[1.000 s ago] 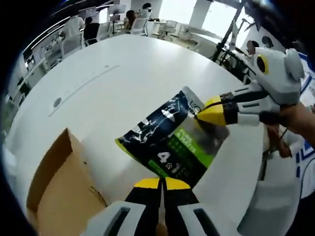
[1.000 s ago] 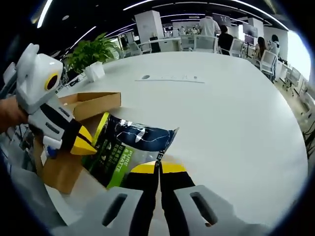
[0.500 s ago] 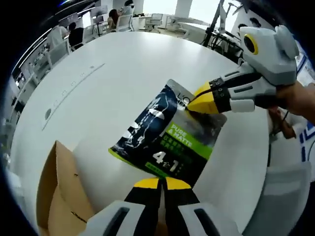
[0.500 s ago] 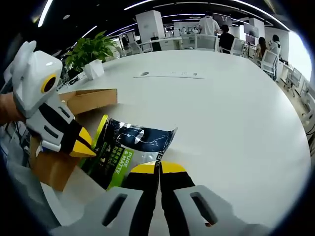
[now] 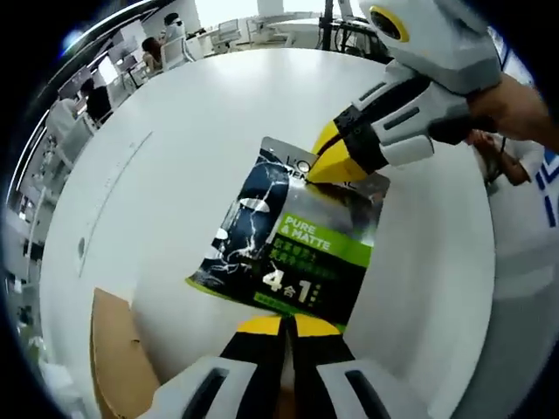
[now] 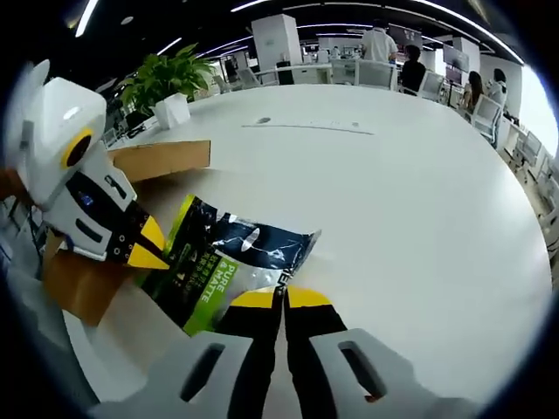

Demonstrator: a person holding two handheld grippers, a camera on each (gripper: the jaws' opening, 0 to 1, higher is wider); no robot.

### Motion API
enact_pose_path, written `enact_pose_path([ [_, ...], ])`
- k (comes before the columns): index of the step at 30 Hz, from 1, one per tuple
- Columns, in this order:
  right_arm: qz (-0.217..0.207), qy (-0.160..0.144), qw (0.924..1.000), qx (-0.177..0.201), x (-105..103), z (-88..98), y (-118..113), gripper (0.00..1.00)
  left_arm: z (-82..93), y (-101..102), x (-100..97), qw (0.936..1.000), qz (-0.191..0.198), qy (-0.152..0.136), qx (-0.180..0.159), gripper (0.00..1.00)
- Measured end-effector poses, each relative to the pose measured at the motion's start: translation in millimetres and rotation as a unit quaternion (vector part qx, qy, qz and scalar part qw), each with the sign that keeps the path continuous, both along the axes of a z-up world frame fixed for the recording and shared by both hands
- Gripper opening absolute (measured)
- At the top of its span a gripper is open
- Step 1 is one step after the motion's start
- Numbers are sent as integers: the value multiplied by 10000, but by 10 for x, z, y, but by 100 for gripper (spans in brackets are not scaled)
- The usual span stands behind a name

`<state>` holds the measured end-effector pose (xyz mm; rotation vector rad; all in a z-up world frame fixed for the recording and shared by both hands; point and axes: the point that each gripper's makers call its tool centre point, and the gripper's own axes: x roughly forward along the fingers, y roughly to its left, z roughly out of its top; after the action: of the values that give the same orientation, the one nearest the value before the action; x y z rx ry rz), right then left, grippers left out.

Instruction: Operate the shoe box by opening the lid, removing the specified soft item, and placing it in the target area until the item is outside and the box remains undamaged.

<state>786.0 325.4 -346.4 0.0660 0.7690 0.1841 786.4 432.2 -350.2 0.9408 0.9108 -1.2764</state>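
While both hand-held grippers (image 5: 284,325) (image 6: 281,298) stay clamped on pouch (image 5: 293,249), cardboard box (image 5: 113,362) slid further aside.

I read this as an open-plan office. I'm working over a large round white table (image 6: 410,209), with a cable port (image 6: 263,120) set into its top. Beyond the table's far edge I see rows of desks with white office chairs (image 6: 376,73) and several people seated or standing at them. A potted green plant (image 6: 169,78) stands at the table's rim, and long strip lights (image 6: 367,4) run overhead.
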Motion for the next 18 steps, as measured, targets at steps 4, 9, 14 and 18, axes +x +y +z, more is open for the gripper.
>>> enact_pose_path([
  [4,66,-52,9999,-93,16,5,-16,2,14,9,12,9998,-141,-141,41,3],
  [9,83,-57,9999,-123,37,3,-35,3,35,25,-17,9995,-219,-213,114,5],
  [14,108,-37,9998,-157,17,-4,-24,3,66,49,1,9972,-471,-506,277,8],
  [18,58,-1,9998,-194,7,-33,-40,3,116,71,8,9940,-707,-737,388,12],
])
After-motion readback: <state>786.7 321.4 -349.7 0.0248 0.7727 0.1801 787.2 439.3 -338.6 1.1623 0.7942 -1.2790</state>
